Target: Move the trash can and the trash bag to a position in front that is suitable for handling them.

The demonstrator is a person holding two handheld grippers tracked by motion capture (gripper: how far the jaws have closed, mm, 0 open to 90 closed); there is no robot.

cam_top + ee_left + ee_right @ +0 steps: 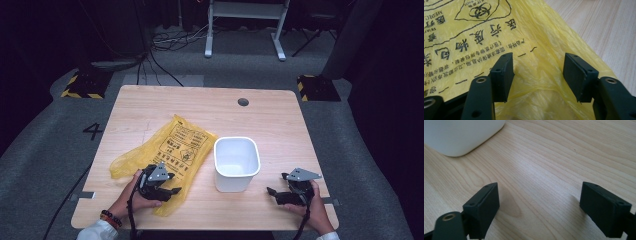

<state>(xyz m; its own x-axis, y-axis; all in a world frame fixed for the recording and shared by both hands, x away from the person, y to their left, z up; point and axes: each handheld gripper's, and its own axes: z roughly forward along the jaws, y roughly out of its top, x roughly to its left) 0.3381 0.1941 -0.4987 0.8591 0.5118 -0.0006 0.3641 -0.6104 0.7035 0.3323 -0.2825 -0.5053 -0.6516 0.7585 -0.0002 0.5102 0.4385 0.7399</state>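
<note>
Left: a yellow plastic bag printed in black lies flat on the wooden table, left of centre, reaching from mid-table to the near edge. The left gripper sits over the bag's near end, and its body and the hand behind it cover that part of the film. In the left gripper view the jaws stand part-way apart with crumpled film bulging between them; whether the pads press on it cannot be told, and nothing is lifted. The print is cut off at that frame's top and left edges.

Centre: a white square tub stands upright just right of the bag; whether the two touch is unclear. In the right gripper view only its rounded corner enters the frame.

Right: the right gripper rests low near the table's near right corner, well apart from the bag, jaws wide apart over bare wood and holding nothing.
</note>
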